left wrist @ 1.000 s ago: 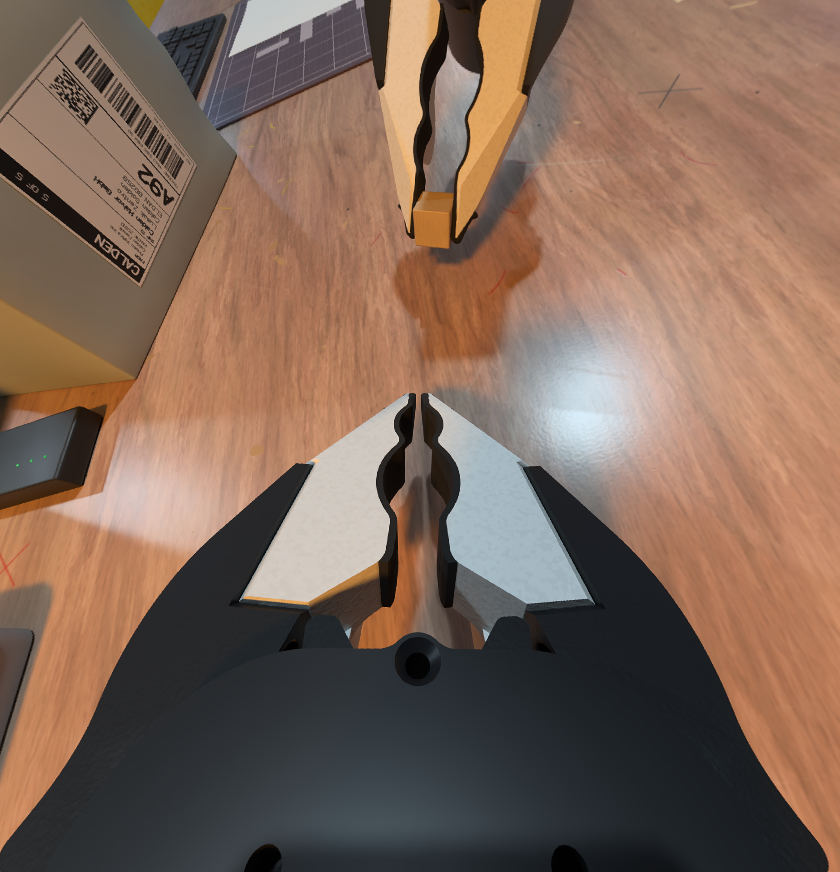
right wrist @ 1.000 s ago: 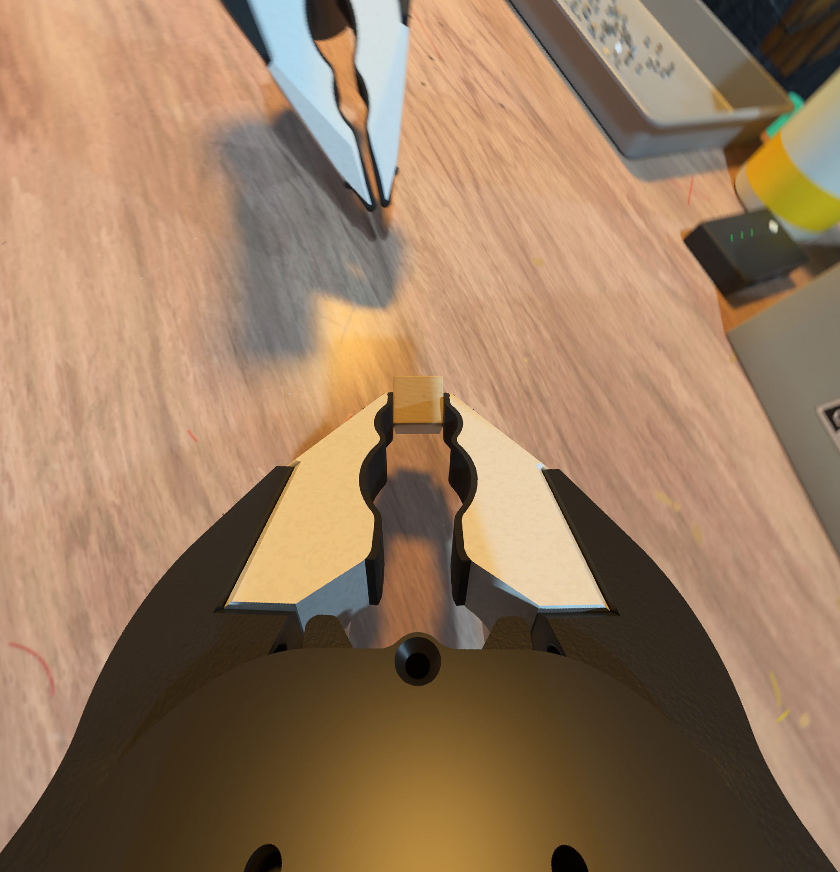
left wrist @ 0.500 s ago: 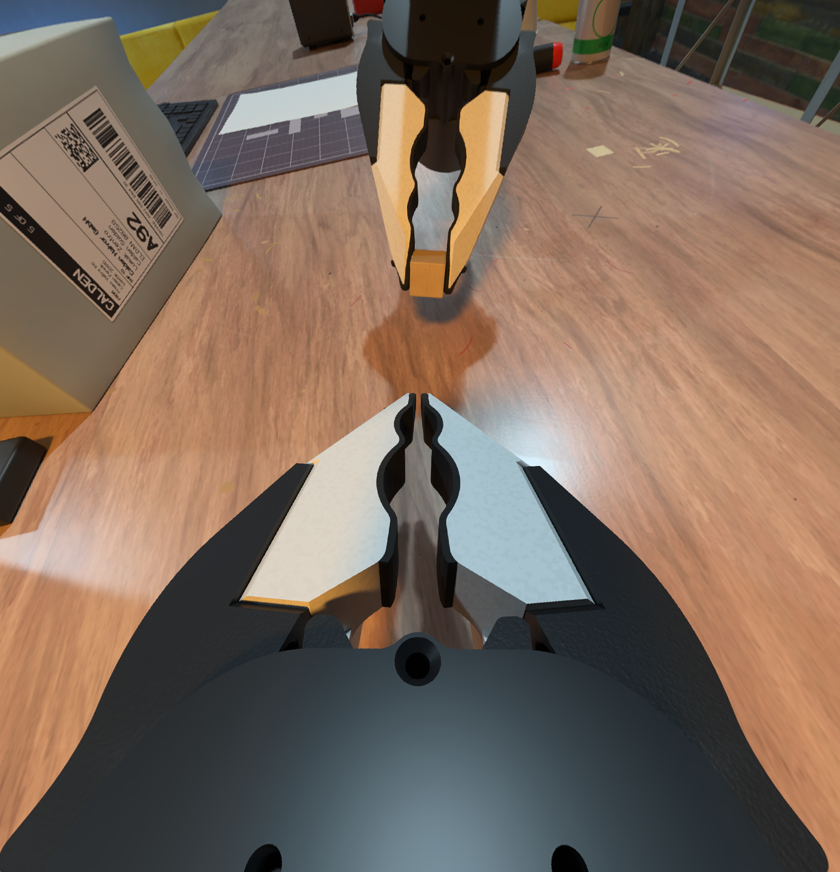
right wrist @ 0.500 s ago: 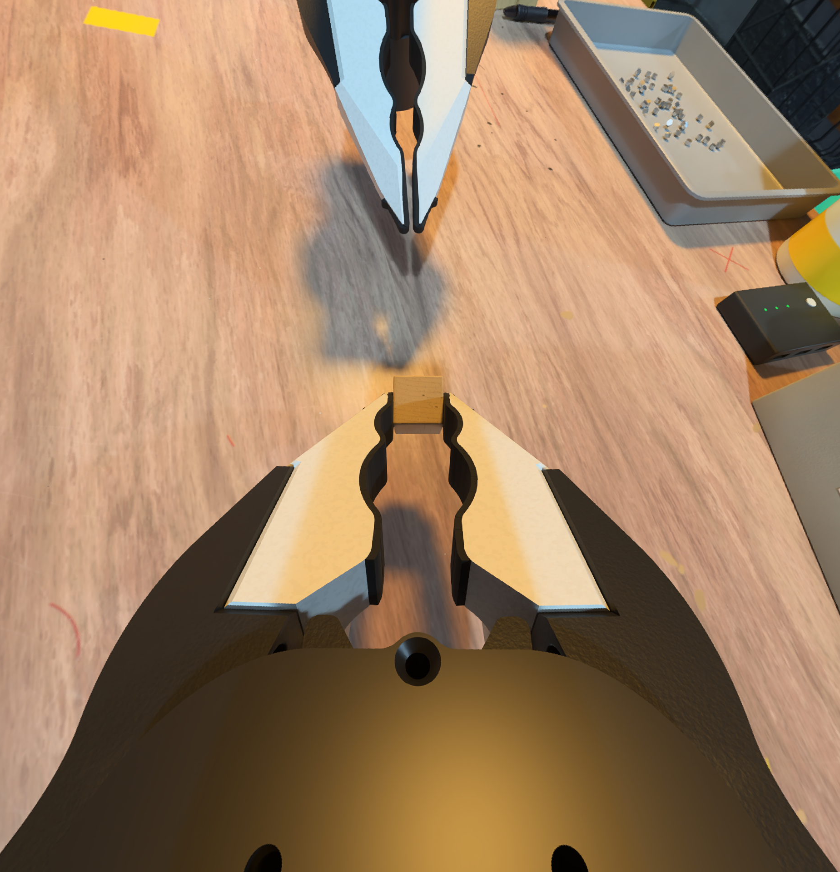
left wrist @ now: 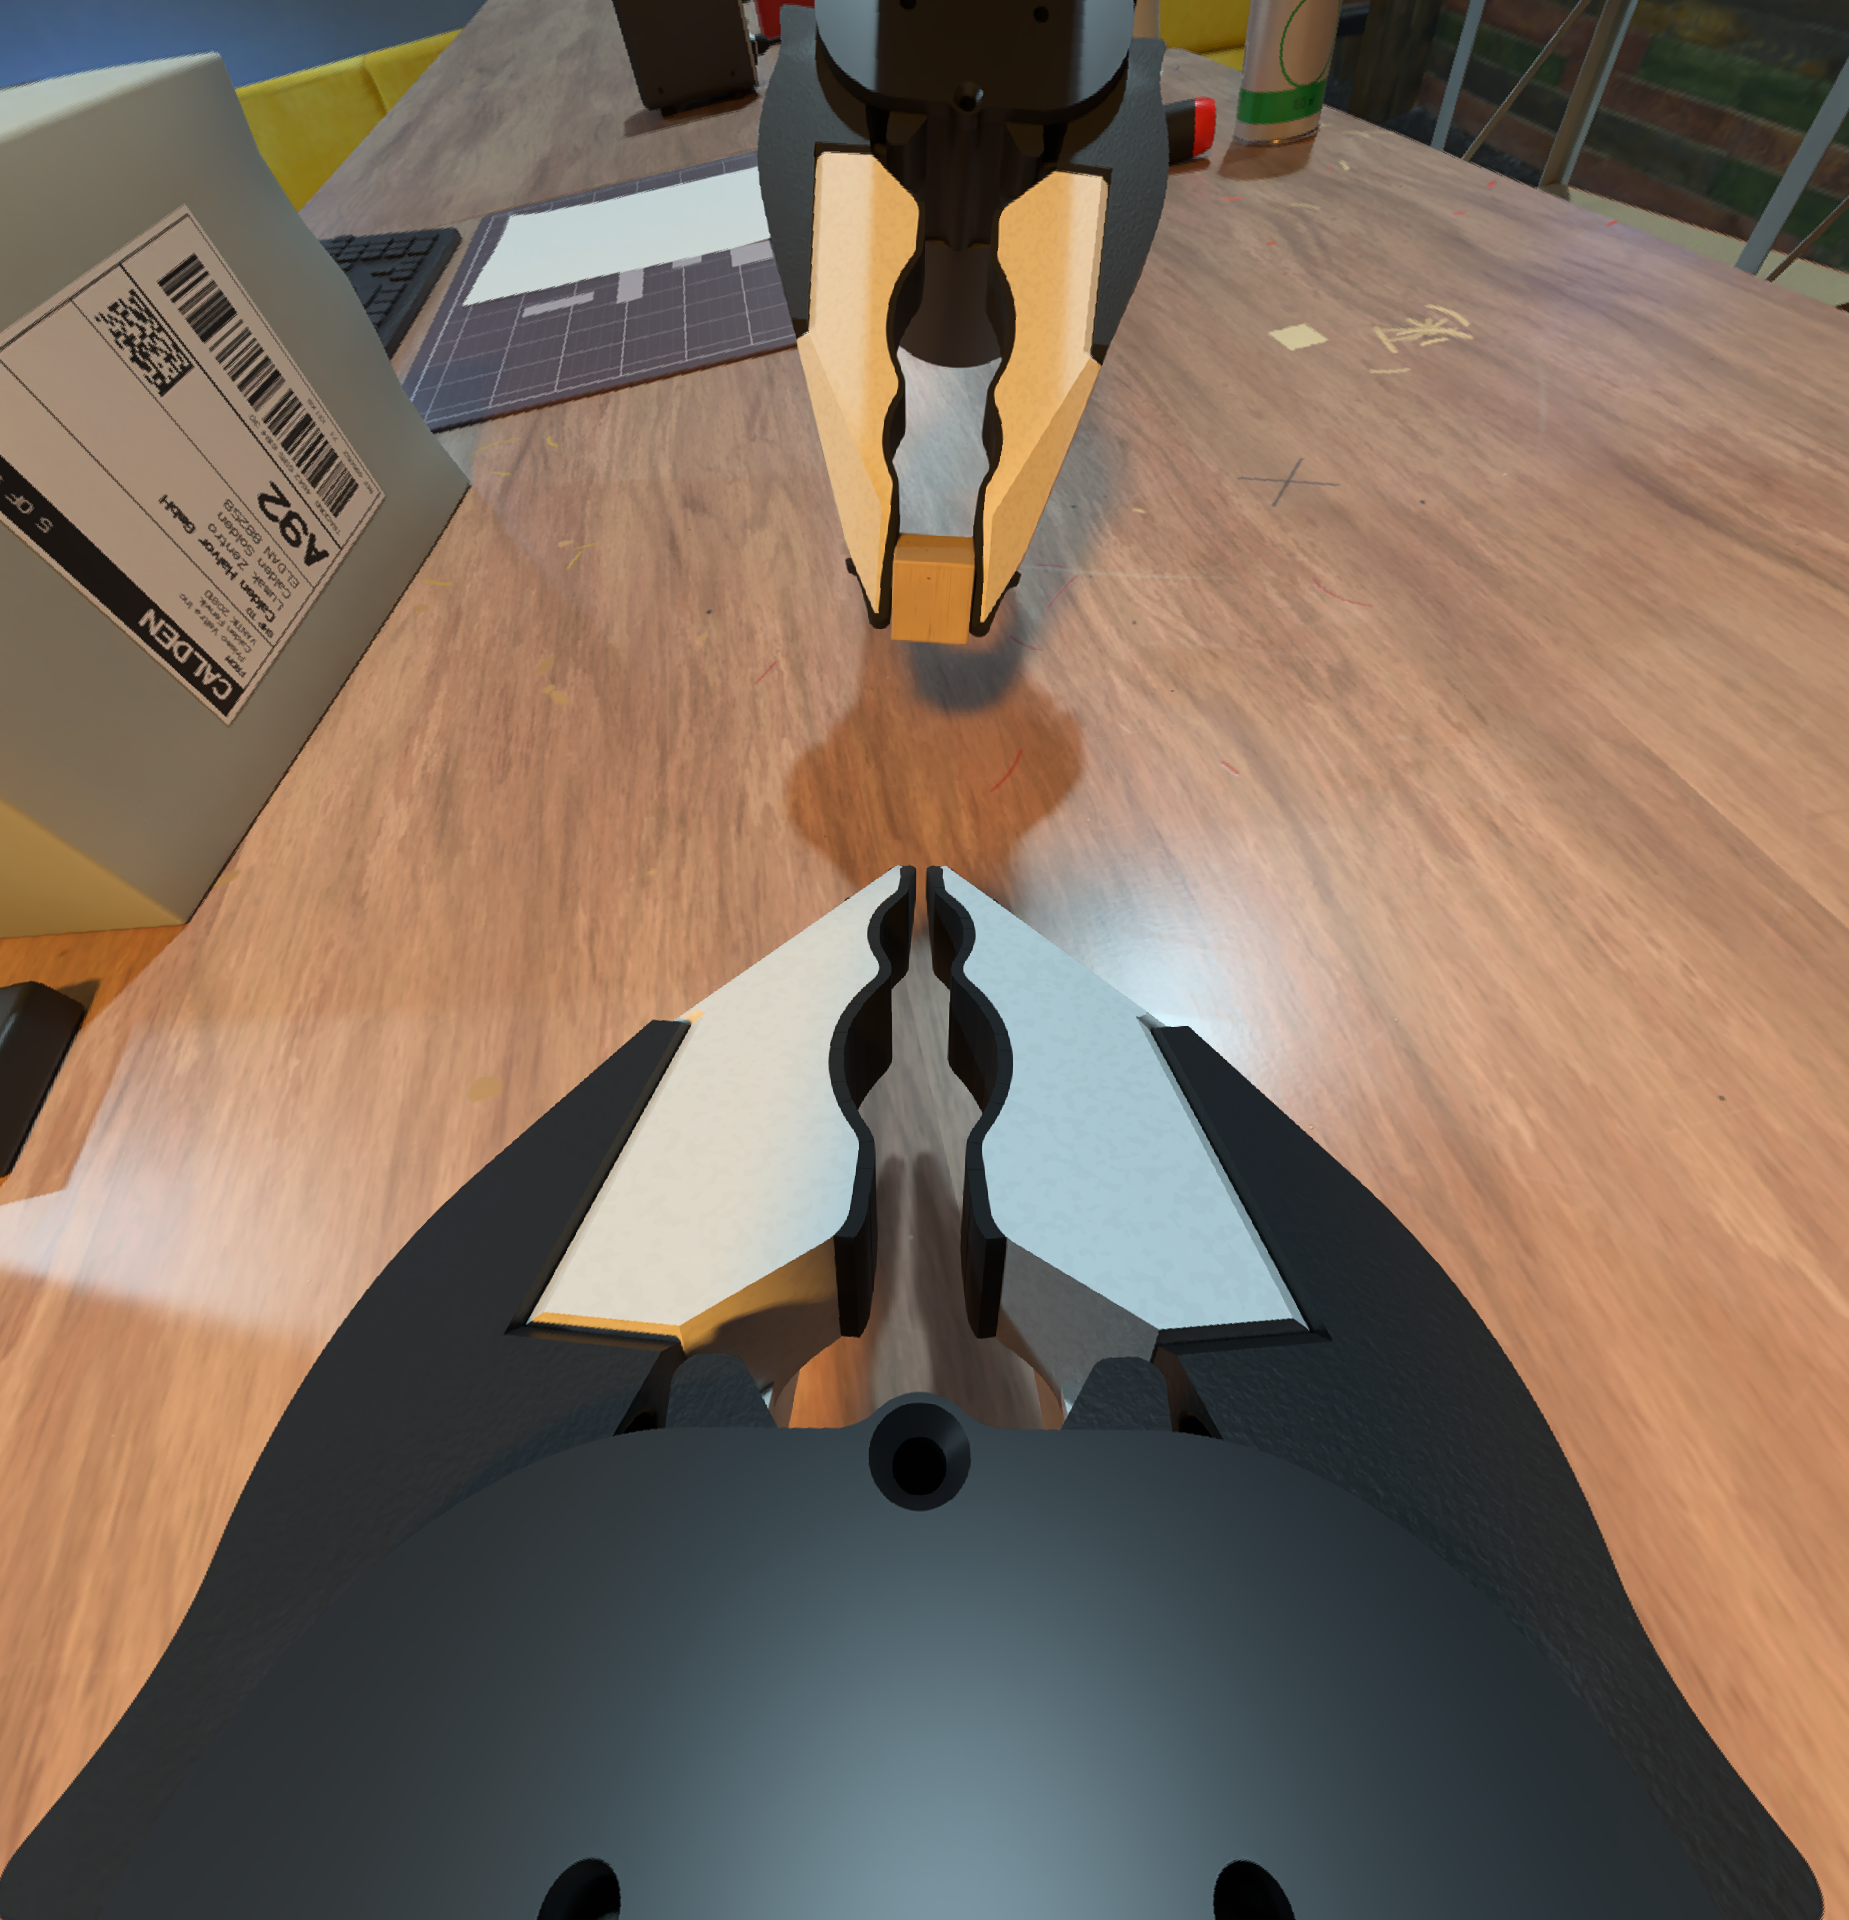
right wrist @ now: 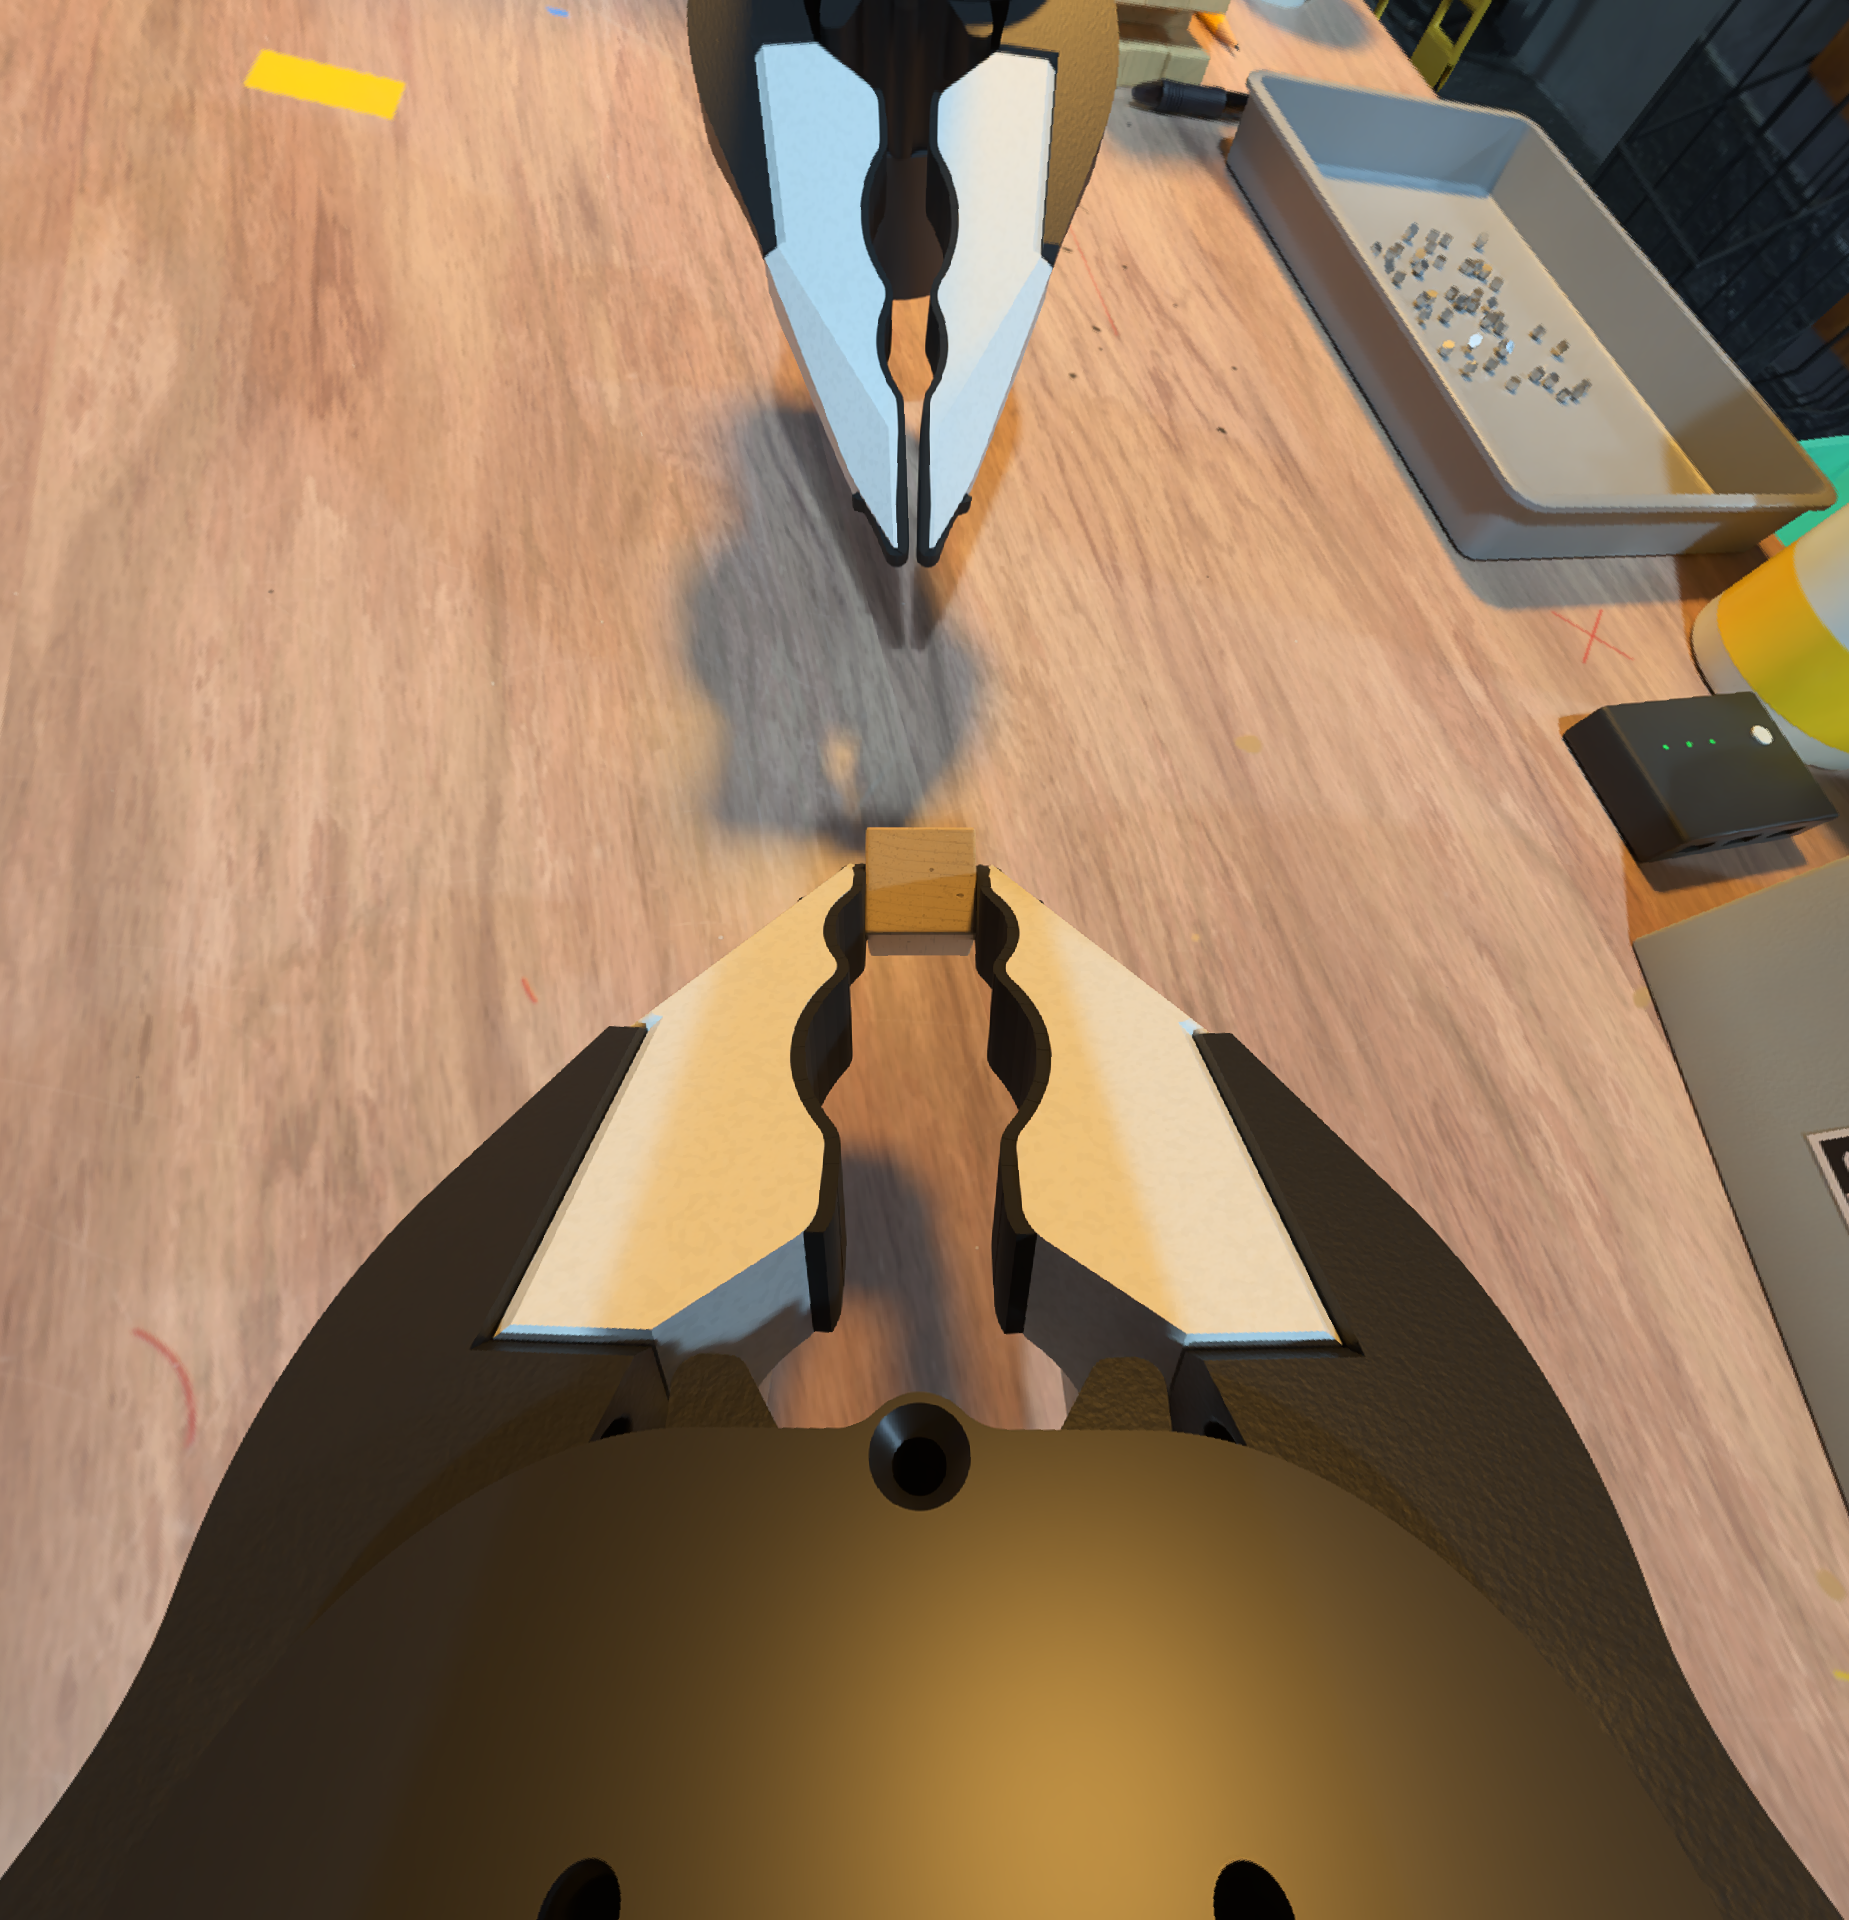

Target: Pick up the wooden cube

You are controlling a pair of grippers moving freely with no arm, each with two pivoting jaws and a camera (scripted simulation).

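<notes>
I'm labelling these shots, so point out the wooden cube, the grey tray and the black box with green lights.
wooden cube (right wrist: 920, 879), right wrist view, its top face
grey tray (right wrist: 1522, 525), right wrist view, its near wall
black box (right wrist: 1701, 771), right wrist view, its top

Bright, warm overhead light. Soft shadows pooled on table (left wrist: 1419, 831) beneath both grippers. Glare patch right of left gripper (left wrist: 920, 883). Wide-angle stretch, streaky blur at edges.

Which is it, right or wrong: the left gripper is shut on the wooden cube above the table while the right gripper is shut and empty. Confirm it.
Wrong on the sides. The right gripper is shut on the wooden cube, held at its fingertips above the table, as the right wrist view shows. The left gripper is the one shut and empty, seen in the left wrist view.
</notes>
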